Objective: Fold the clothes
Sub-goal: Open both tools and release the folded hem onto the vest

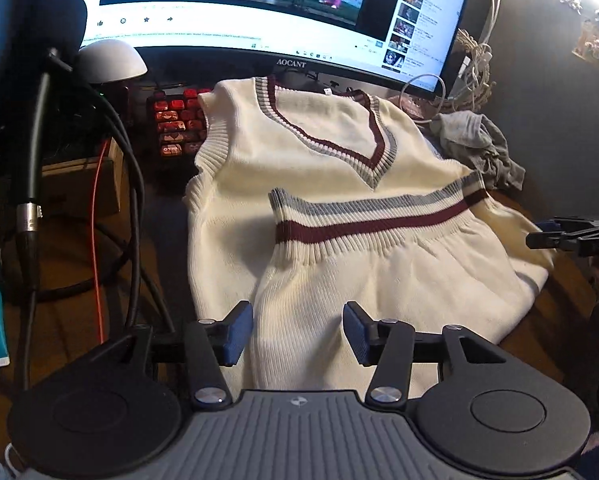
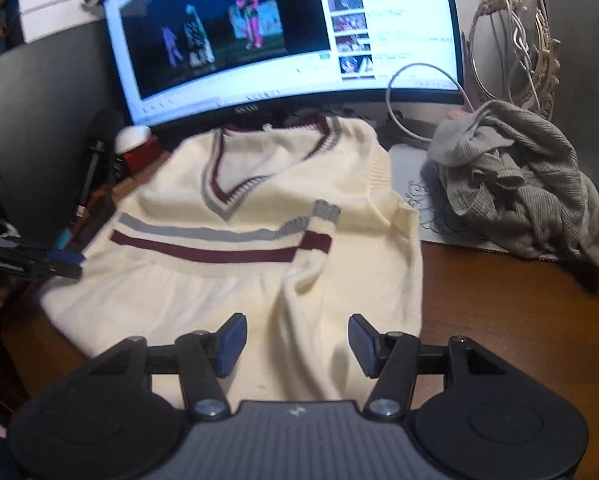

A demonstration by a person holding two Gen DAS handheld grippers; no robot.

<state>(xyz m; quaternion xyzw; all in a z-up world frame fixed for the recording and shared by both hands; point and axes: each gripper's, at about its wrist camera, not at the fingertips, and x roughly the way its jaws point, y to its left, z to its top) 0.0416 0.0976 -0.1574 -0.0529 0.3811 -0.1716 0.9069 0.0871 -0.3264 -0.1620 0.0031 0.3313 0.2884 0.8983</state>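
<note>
1. Tongs first: left gripper (image 1: 297, 330) stands spread, blue pads apart with nothing pinched, above the vest's near fold.
2. Right gripper (image 2: 297, 342) is likewise spread and empty, over the same near edge.
3. Cream knit vest (image 1: 339, 200) lies on the wooden desk (image 2: 519, 320), its striped hem (image 1: 371, 216) folded up toward the V-neck.
4. Bare wood lies open right of the vest.
5. Crumpled grey garment (image 2: 531, 192) sits at the far right; monitor (image 1: 259, 8) bounds the back, keyboard (image 1: 175, 124) and cables (image 1: 131, 200) crowd the left.
</note>
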